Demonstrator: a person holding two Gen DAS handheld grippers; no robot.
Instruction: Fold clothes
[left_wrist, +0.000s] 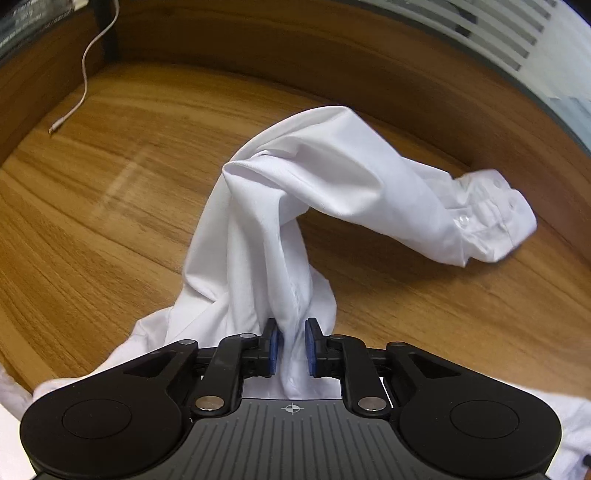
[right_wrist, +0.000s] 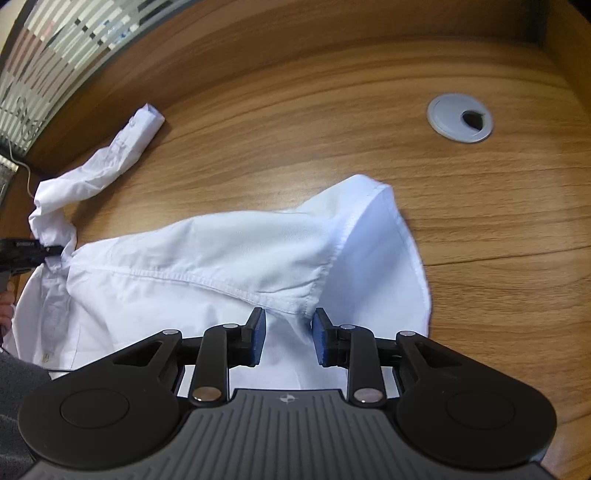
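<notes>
We see a white shirt (right_wrist: 207, 258) lying on a wood-grain desk (right_wrist: 480, 229), its body bunched near the two tools.

Left tool (left_wrist: 293, 349): jaws slightly parted, blue pads (left_wrist: 275, 347) either side of a gathered ridge of shirt fabric. The cloth fills the gap; we cannot tell whether the pads press on it. From this ridge the sleeve (left_wrist: 332, 173) rises, bends and runs off to the right, its buttoned cuff (left_wrist: 491, 218) resting on the desk.

Right tool (right_wrist: 288, 341): jaws apart, blue pads (right_wrist: 258, 339) clear of the cloth. Fabric lies beneath and between them, a stitched seam (right_wrist: 207, 278) running just beyond the tips. No grip here.

In the right wrist view the left tool (right_wrist: 33, 253) shows at the far left edge, at the base of the sleeve, with part of a hand (right_wrist: 6, 302) below it.

Other items: a white cable (left_wrist: 86, 70) trailing onto the far left of the desk; a grey cable grommet (right_wrist: 460, 117) set in the desk, far right, well apart from the shirt.
</notes>
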